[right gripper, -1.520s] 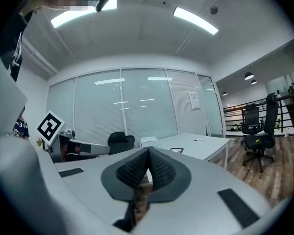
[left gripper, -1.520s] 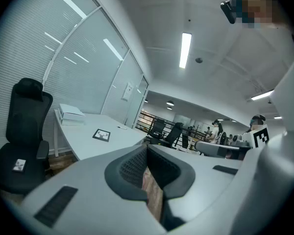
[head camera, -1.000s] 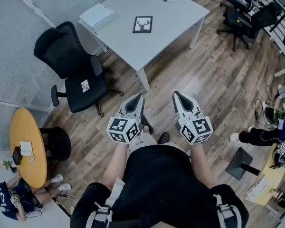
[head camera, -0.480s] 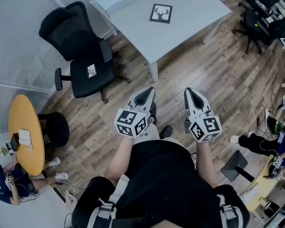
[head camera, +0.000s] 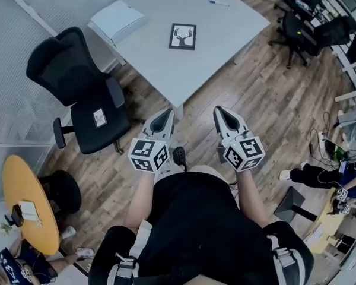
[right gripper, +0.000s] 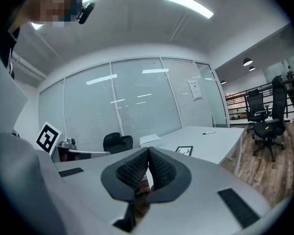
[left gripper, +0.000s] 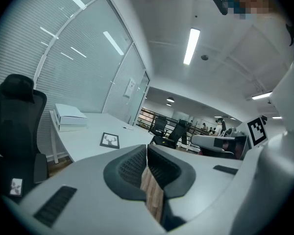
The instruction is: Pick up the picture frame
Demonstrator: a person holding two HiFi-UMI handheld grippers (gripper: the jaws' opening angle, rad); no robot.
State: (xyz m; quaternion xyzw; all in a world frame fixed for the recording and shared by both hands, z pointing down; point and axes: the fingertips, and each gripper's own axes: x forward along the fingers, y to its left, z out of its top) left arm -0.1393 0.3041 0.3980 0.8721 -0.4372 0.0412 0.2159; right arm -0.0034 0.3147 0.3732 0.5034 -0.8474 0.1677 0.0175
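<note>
A: What sort of room is this?

B: An office with a wood-plank floor (head camera: 273, 100) and, on the left, a glass wall (left gripper: 78, 72) with blinds. A pale grey table (head camera: 225, 34) stands ahead, one corner pointing toward the person.

A: And the frame?

B: The frame (head camera: 183, 37) lies flat near the middle of the table. It has a black edge and shows a deer's head with antlers on white. Nothing touches it.

A: Anything else up there?

B: A flat white box (head camera: 117, 21) sits at the left edge, left of the frame and apart from it. A pen (head camera: 218, 3) lies toward the far right edge.

A: Where are the grippers?

B: Both are over the floor on the near side of the table's corner, well apart from the frame. The left gripper (head camera: 165, 116) and the right gripper (head camera: 221, 111) point toward the table, side by side with a gap between them.

A: Are they holding anything?

B: No. Each one's jaws are pressed together, pad against pad, with nothing pinched between them.

A: What stands around the table?

B: A black chair (head camera: 83, 94) is just beside its left side. A round table (head camera: 26, 209) with a yellow top stands at the near left, well apart. More black office chairs (head camera: 302, 22) stand at the far right.
</note>
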